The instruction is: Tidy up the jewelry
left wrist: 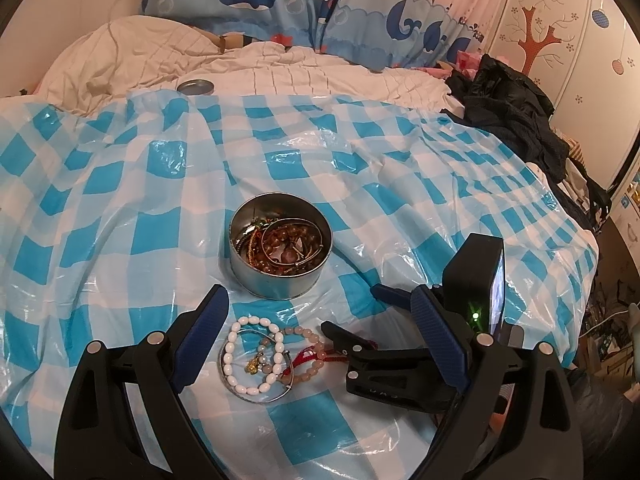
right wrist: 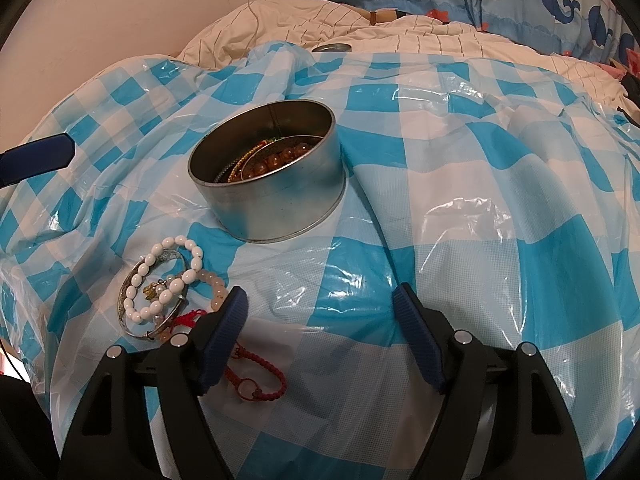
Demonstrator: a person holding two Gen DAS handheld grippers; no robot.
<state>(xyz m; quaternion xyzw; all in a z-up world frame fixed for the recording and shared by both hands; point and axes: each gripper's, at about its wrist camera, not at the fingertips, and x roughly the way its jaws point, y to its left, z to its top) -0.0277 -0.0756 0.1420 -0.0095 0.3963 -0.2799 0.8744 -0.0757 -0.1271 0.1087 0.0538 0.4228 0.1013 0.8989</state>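
Both grippers [left wrist: 320, 320] [right wrist: 320, 308] spread, empty | hovering near bracelet pile [left wrist: 260, 360] beside tin [left wrist: 280, 256] | advising: pinching one bracelet, avoiding tangles, lifting slowly.

Both views are taken from wrist cameras looking forward and steeply down along tool fingers onto a bed covered by a checked sheet [left wrist: 120, 184]. From the left tool [left wrist: 320, 320], the tin [left wrist: 276, 276] is seen a little way ahead, the bracelets [left wrist: 256, 360] lie near between the fingers, and the right tool [left wrist: 348, 320] is caught at the right. From the right tool [right wrist: 320, 308], the tin [right wrist: 276, 208] is seen closer, bracelets [right wrist: 160, 292] at lower left. Tin, bracelets, sheet and whale curtain [left wrist: 280, 4] are shared.
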